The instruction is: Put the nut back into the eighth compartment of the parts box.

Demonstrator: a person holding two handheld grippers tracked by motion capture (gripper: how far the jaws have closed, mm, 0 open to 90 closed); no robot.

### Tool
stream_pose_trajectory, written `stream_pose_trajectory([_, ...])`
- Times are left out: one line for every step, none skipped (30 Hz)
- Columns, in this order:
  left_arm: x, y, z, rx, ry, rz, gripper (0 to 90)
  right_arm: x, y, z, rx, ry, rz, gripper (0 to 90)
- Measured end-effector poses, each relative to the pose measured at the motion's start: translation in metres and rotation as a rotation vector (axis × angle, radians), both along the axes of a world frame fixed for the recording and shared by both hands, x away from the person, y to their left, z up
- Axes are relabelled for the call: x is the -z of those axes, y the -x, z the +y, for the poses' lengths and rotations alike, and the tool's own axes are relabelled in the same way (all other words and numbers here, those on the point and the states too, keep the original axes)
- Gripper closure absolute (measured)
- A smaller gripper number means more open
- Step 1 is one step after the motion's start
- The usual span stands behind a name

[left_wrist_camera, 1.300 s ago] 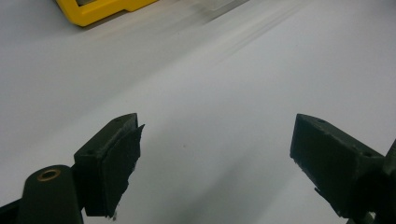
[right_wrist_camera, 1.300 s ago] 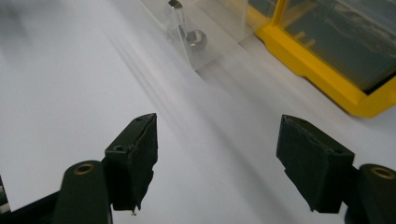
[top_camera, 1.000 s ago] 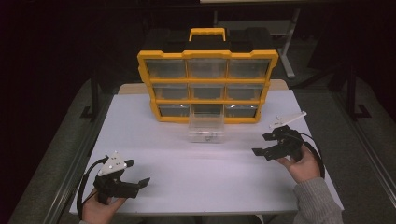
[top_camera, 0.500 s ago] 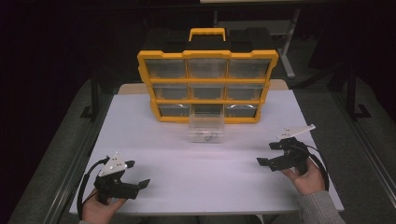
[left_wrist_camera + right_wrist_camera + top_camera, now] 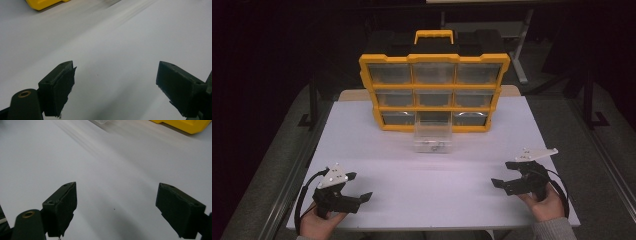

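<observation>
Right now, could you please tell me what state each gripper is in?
Left gripper: open, holding nothing, above the table.
Right gripper: open, holding nothing.

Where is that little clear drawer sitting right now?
In the high view, the clear drawer sits mid-table, just in front of the yellow organizer's bottom middle slot.

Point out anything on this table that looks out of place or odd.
One thing stands out: a clear drawer sits out on the white table in front of the yellow organizer, by its bottom middle slot. Small items lie inside, too small to identify. Both grippers, left and right, are open and empty.
</observation>
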State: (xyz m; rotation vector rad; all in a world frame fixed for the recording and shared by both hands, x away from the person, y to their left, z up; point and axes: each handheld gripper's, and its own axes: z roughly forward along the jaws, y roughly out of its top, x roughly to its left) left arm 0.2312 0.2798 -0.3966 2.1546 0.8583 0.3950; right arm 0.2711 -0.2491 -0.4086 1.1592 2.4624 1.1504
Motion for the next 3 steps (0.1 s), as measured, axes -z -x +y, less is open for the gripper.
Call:
stream_pose_trajectory([0.0,0.0,0.0,0.0,0.0,0.0,14.7,0.0,0.0,0.0,0.0,0.0,0.0,16.2])
stream_pose_trajectory([0.0,0.0003,-0.0009,-0.001,-0.001,0.001,14.7,0.0004,-0.0002,-0.0008,-0.002,-0.014,0.004,16.2])
stream_pose_trajectory([0.0,0.0003,-0.0009,-0.001,-0.001,0.001,14.7,0.0004,-0.0003,-0.001,-0.004,-0.016,-0.001,16.2])
